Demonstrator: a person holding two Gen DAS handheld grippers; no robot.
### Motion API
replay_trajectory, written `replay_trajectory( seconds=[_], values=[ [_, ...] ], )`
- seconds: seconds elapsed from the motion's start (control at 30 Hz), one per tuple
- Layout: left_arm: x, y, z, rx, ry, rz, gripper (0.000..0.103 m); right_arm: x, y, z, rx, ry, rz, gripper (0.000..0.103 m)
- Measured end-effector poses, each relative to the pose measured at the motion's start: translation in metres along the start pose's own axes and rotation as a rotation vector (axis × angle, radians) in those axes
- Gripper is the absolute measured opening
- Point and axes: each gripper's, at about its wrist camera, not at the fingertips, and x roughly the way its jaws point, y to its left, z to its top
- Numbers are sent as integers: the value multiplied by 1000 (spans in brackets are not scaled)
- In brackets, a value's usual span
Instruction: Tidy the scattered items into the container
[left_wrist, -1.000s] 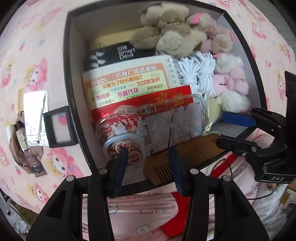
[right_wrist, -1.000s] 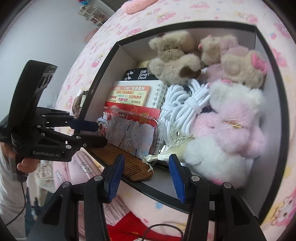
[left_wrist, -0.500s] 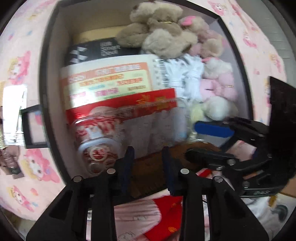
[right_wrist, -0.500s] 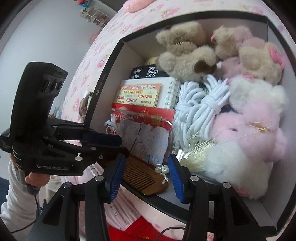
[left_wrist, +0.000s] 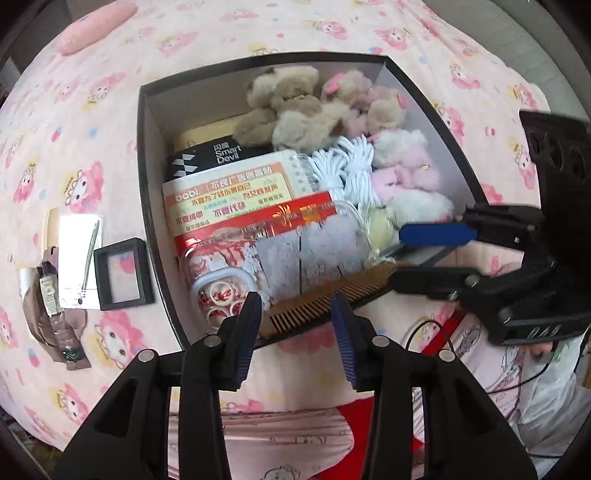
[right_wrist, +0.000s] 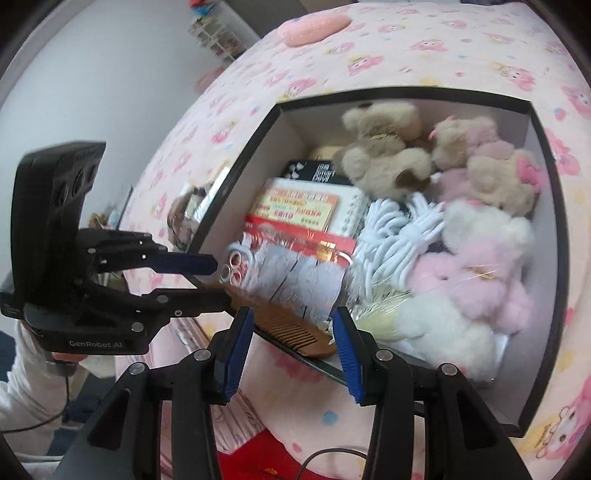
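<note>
On the pink bedspread (left_wrist: 92, 122), the comb (left_wrist: 325, 295) lies along the box's (left_wrist: 146, 155) near edge (both jaws empty: left opening, right closing).

Left claw (left_wrist: 298, 314) — higher above the box (left_wrist: 142, 155), jaws opening, off the comb (left_wrist: 325, 295).

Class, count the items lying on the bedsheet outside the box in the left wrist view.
3: a black frame beside the box, a white card left of it, brown packaging farthest left. Others may be hidden.
</note>
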Motion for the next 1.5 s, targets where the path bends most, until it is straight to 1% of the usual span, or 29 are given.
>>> replay_trajectory(
  seconds=[0.1,0.2,0.3,0.37,0.43,0.47,0.53,0.6,0.67,0.73,0.83,0.93,1.0,1.03,1.07,1.1,1.13,1.17,1.2,1.23,1.3,1.37,1.4,1.47,1.5],
  values=[
    [-2,-1,-2,-21,-13,-14,42,7,-5,1,31,11,-25,41],
    [-4,2,-8,-32,-58,-49,42,4,-8,1,44,-7,-35,41],
    [3,3,-14,-55,-103,-71,42,0,-1,-2,19,-32,-66,41],
    [1,3,-21,-76,-136,-41,42,2,6,-1,6,-39,-125,41],
    [-11,-2,-29,-73,-204,15,42,0,15,2,18,-60,-228,41],
    [-17,-5,-33,-71,-240,32,43,-4,20,2,23,-82,-262,41],
    [-34,-10,-43,-79,-318,51,51,-15,35,0,20,-132,-307,42],
    [-53,-15,-55,-93,-391,71,55,-30,56,-5,-4,-191,-370,46],
    [-70,-19,-68,-99,-457,92,59,-45,78,-12,-37,-248,-426,47],
    [-83,-23,-77,-97,-495,100,61,-58,97,-19,-60,-283,-446,49],
    [-97,-26,-93,-100,-537,89,63,-74,115,-29,-46,-325,-489,56],
    [-103,-28,-105,-89,-562,91,64,-81,129,-40,-35,-367,-525,56],
    [-102,-27,-111,-80,-566,91,64,-81,134,-49,-38,-407,-531,56],
    [-100,-26,-113,-85,-561,89,64,-80,135,-55,-45,-444,-514,56],
    [-97,-24,-116,-90,-551,96,64,-77,133,-63,-61,-493,-469,56],
    [-95,-21,-119,-97,-546,109,64,-70,127,-67,-69,-523,-407,57],
    [-93,-19,-122,-103,-539,118,64,-59,120,-63,-48,-483,-352,58],
    [-91,-16,-124,-102,-526,118,64,-46,116,-57,-25,-402,-327,58],
    [-89,-15,-126,-95,-520,112,64,-38,118,-54,-36,-350,-320,58],
    [-88,-13,-127,-93,-521,109,64,-36,121,-54,-70,-342,-314,57],
    [-85,-10,-126,-111,-517,137,65,-37,123,-54,-107,-383,-311,59],
    [-82,-7,-125,-144,-522,160,65,-36,114,-48,-79,-386,-299,60],
    [-81,-6,-126,-157,-526,154,65,-34,109,-46,-56,-387,-302,60],
    [-78,-3,-126,-175,-535,138,65,-28,103,-45,-28,-393,-334,60],
    [-76,-2,-127,-180,-542,144,65,-25,101,-46,-20,-393,-355,60]
  ],
)
